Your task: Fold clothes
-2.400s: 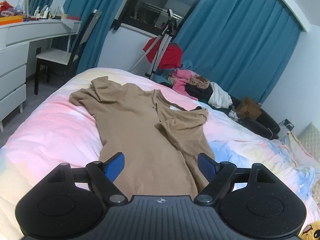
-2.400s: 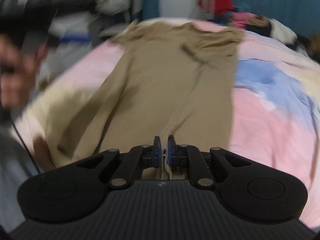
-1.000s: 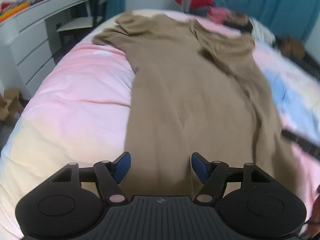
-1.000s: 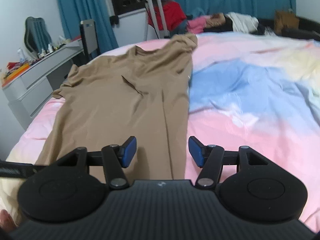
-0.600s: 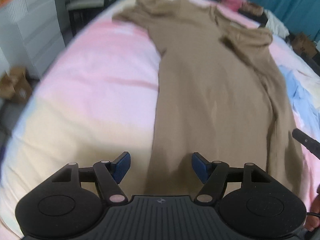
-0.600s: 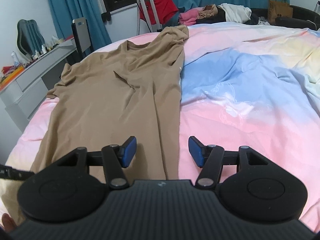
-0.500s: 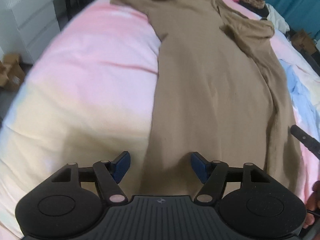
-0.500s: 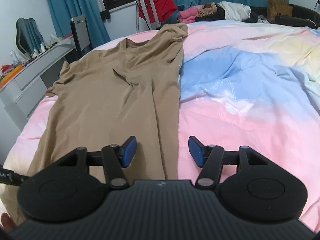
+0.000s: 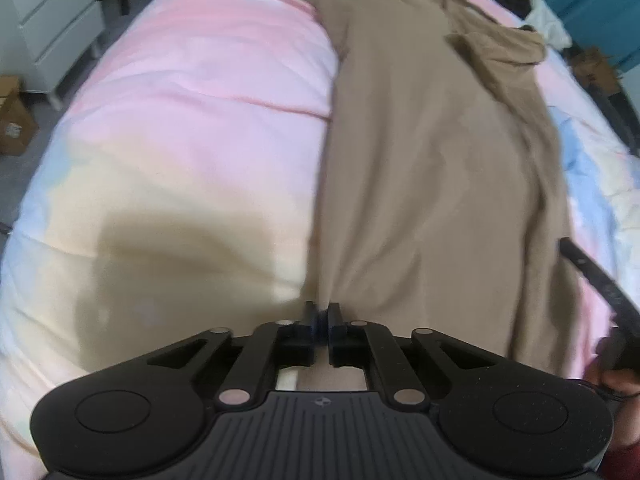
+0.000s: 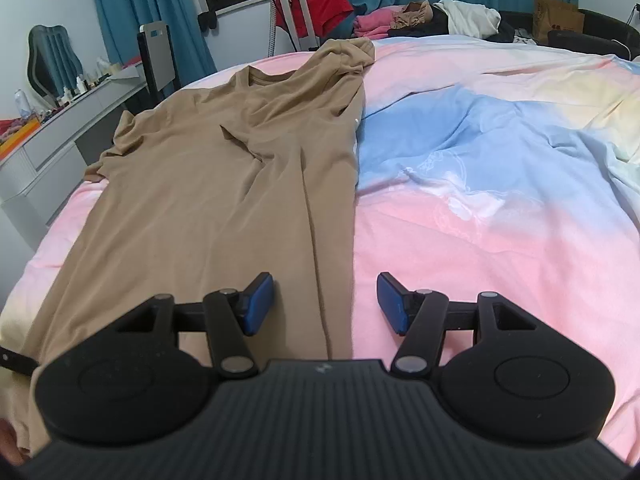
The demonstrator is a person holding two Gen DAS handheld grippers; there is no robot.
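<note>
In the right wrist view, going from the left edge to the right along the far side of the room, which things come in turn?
Mirror → chair back → tripod → red garment → pile of clothes → brown paper bag.

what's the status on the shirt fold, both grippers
Left gripper closing its fingers on the near hem corner of the tan shirt. Right gripper open over the shirt's right edge, holding nothing. Shirt flat on the bed, unfolded. Nothing in the way.
</note>
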